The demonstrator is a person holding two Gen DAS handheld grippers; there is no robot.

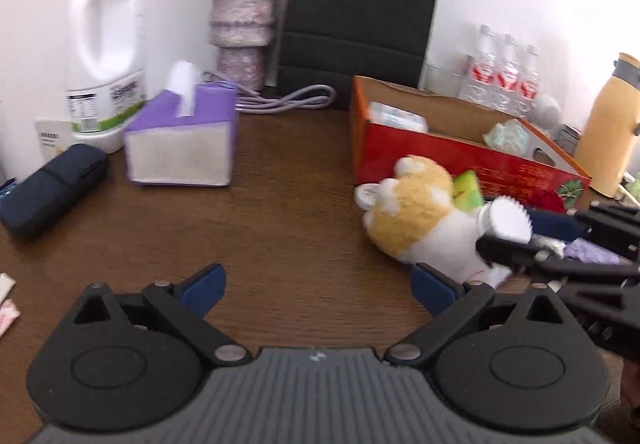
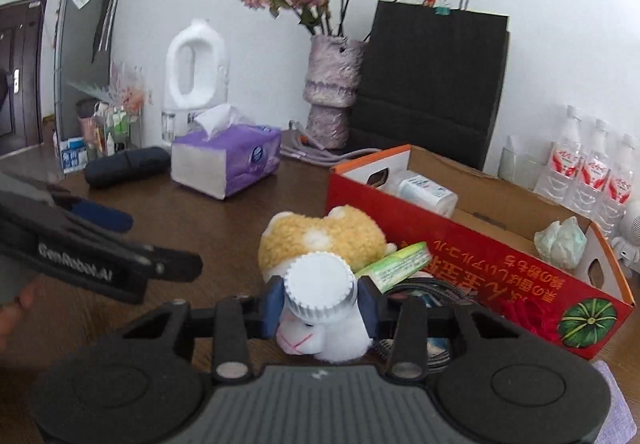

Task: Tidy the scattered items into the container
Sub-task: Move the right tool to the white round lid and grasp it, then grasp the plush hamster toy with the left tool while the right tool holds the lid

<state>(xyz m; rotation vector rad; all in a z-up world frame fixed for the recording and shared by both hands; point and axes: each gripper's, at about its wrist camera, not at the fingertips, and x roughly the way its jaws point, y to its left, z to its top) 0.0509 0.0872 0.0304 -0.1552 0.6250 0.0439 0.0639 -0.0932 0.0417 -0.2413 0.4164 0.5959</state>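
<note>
A red cardboard box (image 2: 500,264) stands open on the brown table, with a white packet (image 2: 424,190) and a crumpled pale green wad (image 2: 562,240) inside. In front of it lie a yellow and white plush toy (image 2: 320,236) and a green packet (image 2: 396,264). My right gripper (image 2: 322,302) is shut on a white bottle with a ribbed cap (image 2: 320,286), held over the plush. The bottle (image 1: 508,222), plush (image 1: 420,220) and box (image 1: 460,160) also show in the left wrist view. My left gripper (image 1: 318,290) is open and empty, left of the plush.
A purple tissue box (image 1: 184,136), a white jug (image 1: 104,48), a dark pouch (image 1: 52,188), a vase of dried flowers (image 1: 244,28), a black paper bag (image 1: 356,16) and a grey cable (image 1: 288,100) stand behind. Water bottles (image 1: 504,72) and a yellow flask (image 1: 612,124) are right.
</note>
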